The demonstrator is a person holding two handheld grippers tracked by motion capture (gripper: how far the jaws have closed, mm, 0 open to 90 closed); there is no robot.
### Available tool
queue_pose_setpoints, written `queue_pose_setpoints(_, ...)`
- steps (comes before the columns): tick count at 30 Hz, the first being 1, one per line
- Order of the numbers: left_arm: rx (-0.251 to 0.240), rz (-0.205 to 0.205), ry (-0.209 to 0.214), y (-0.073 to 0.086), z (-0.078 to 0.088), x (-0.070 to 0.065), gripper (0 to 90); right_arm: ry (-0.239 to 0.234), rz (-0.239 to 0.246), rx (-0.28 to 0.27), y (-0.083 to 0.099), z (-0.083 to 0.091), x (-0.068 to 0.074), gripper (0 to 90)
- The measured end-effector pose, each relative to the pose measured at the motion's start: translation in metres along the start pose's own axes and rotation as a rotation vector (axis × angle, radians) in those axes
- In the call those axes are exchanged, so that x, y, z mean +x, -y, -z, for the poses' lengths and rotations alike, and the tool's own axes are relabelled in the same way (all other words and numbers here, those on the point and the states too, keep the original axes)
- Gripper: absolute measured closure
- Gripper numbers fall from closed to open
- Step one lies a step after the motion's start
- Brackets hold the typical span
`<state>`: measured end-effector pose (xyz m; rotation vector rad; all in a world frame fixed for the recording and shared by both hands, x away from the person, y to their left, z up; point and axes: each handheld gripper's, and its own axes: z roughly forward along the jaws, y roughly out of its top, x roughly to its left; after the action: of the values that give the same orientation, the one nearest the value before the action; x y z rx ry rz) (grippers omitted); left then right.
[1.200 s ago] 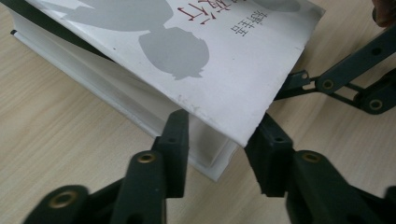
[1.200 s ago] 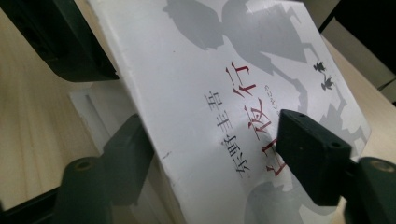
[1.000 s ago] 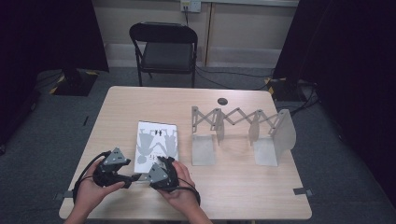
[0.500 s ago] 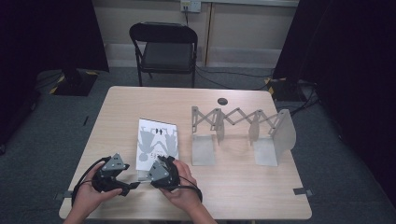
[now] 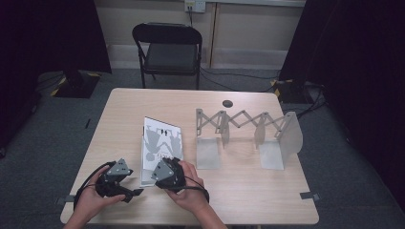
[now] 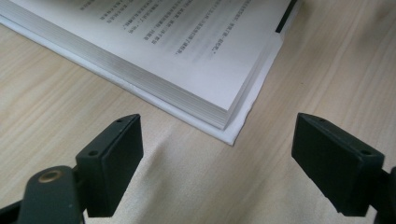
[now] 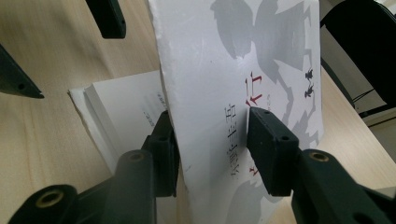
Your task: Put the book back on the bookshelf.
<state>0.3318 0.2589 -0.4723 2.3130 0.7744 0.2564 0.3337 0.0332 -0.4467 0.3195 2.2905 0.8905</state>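
Note:
A white paperback book [image 5: 161, 140] with grey figures on its cover lies on the wooden table [image 5: 248, 191], left of centre. In the right gripper view its front cover [image 7: 233, 60] stands raised off the page block [image 7: 128, 107]. My right gripper [image 7: 212, 140] has one jaw under the cover and one over its printed face, the jaws half apart. My left gripper [image 6: 217, 154] is wide open just off the table, pointing at the book's near corner [image 6: 229, 128] without touching it. In the high view both grippers sit at the book's near end.
A folding metal rack [image 5: 248, 136] with upright plates stands right of the book. A small dark round disc [image 5: 228, 103] lies near the far edge. A black chair [image 5: 167, 47] stands behind the table. Tape marks the near corners.
Both hands have drawn slightly toward the near edge. The right gripper has gone onto the book's front cover, which now stands lifted off the pages.

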Motion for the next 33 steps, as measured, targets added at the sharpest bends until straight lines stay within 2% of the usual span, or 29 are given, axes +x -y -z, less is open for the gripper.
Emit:
queue_pose_setpoints(8, 0.005, -0.004, -0.010, 0.003, 0.001, 0.003, 16.3, -0.007, -0.019, 0.016, -0.003, 0.004, -0.005, 57.5)
queue_pose_setpoints(10, 0.005, 0.005, -0.011, 0.004, 0.001, 0.004, 16.4, -0.010, -0.028, 0.018, -0.004, 0.005, -0.008, 58.0)
queue_pose_setpoints(23, 0.021, -0.012, -0.013, 0.006, 0.000, 0.008, 16.5, -0.002, -0.050, 0.045, -0.012, 0.018, -0.026, 62.5)
queue_pose_setpoints(28, 0.028, -0.011, -0.020, 0.006, -0.002, 0.008, 16.5, 0.006, -0.053, 0.064, -0.017, 0.024, -0.036, 64.1)
queue_pose_setpoints(33, 0.027, -0.004, -0.034, 0.004, -0.008, 0.009, 16.5, 0.000, -0.063, 0.075, -0.018, 0.026, -0.039, 64.4)
